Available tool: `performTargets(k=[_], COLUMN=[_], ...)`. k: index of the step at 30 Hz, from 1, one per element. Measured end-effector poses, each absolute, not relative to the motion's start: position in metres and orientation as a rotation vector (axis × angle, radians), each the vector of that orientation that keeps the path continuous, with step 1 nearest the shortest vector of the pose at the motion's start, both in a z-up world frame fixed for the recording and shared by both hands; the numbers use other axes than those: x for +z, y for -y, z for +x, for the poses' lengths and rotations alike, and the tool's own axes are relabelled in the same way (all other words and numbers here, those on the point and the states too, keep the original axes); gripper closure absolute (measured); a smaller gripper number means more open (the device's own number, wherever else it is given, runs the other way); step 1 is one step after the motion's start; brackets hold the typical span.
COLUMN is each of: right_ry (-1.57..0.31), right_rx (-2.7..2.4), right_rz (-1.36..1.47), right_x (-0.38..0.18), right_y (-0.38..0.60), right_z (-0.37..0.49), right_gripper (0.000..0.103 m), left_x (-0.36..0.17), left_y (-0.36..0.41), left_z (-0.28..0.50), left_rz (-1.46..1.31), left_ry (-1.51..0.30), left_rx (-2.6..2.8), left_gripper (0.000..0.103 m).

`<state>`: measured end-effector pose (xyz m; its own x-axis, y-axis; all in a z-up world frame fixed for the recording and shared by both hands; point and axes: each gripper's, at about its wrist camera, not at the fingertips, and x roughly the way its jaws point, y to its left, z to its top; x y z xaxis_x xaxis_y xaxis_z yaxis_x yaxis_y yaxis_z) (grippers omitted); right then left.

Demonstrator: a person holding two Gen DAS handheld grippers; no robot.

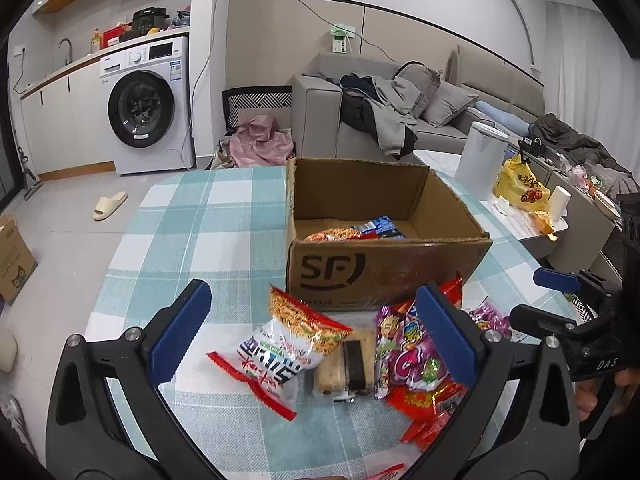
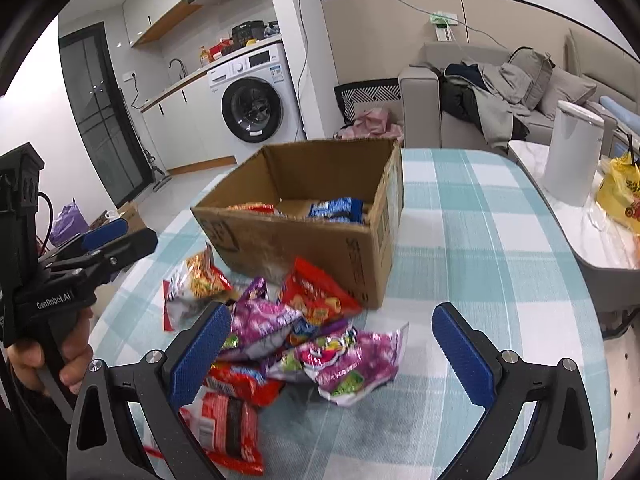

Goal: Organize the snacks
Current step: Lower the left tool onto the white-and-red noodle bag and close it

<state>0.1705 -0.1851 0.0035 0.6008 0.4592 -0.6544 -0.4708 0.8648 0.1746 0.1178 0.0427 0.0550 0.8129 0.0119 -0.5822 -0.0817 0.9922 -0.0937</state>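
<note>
An open cardboard box stands on the checked tablecloth, with an orange noodle packet and a blue packet inside. In front of it lies a heap of snacks: a white-and-red noodle bag, a biscuit pack, purple candy bags and red packets. My left gripper hangs open above the noodle bag and biscuits, holding nothing. My right gripper is open over the purple bags, empty.
A white kettle and a yellow bag sit on a side table at the right. Behind are a grey sofa with clothes and a washing machine. A hand holds the left gripper's handle.
</note>
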Motion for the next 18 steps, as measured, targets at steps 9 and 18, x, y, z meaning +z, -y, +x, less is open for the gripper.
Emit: performTargets(k=[9,18], right_ry=[-0.817,-0.885], right_rx=[0.528,0.544], right_rz=[-0.009,0.002], right_x=[-0.011,-0.029], right_y=[0.189,0.183], right_z=[0.174,0.181], right_gripper=[0.0,0.0], left_x=[0.038,0.016], left_y=[-0.04,-0.043], left_z=[0.115,0.136], left_rz=[-0.085,-0.07], left_ry=[-0.667,-0.733], left_rx=[0.053,0.062], left_gripper=[0.001,0.001])
